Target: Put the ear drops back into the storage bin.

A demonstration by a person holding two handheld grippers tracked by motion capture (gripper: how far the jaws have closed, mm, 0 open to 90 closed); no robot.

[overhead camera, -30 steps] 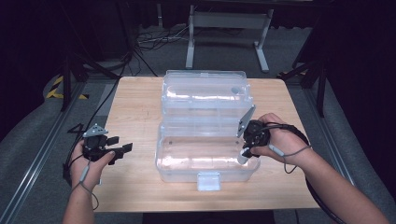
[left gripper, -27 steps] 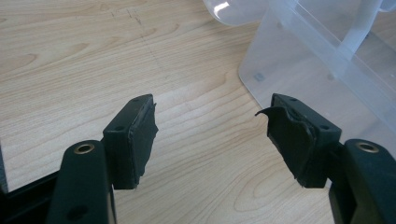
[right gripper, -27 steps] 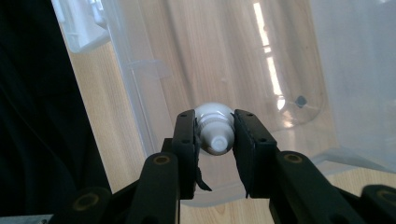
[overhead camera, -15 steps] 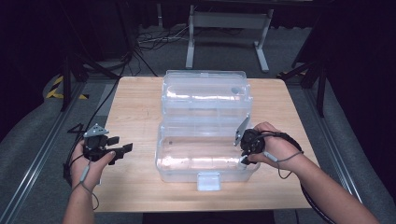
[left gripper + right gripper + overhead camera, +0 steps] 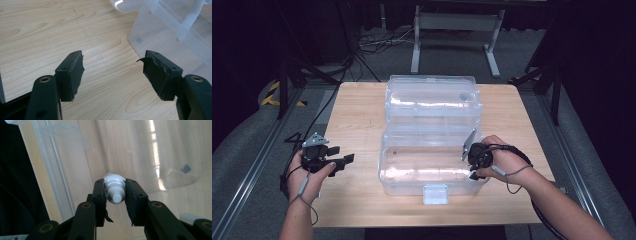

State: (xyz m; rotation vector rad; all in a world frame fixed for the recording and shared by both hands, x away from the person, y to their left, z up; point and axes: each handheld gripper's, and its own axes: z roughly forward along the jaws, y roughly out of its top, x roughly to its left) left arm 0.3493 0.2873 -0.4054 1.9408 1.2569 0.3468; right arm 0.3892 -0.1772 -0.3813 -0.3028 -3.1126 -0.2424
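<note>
Bottle (image 5: 114, 190), white, probably a small dropper, sits clamped between the right gripper's (image 5: 115, 195) 2 jaws above the clear box (image 5: 432, 165); the left gripper (image 5: 113, 72) gapes wide over bare table (image 5: 50, 32).

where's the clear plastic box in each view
High view: the clear plastic box sits mid-table, lid open toward the far side, the right gripper at its right end.
Left gripper view: its corner is at the upper right, apart from the open jaws.
Right gripper view: its floor and wall lie behind the small white bottle.
Shared landmark: the wooden table.
</note>
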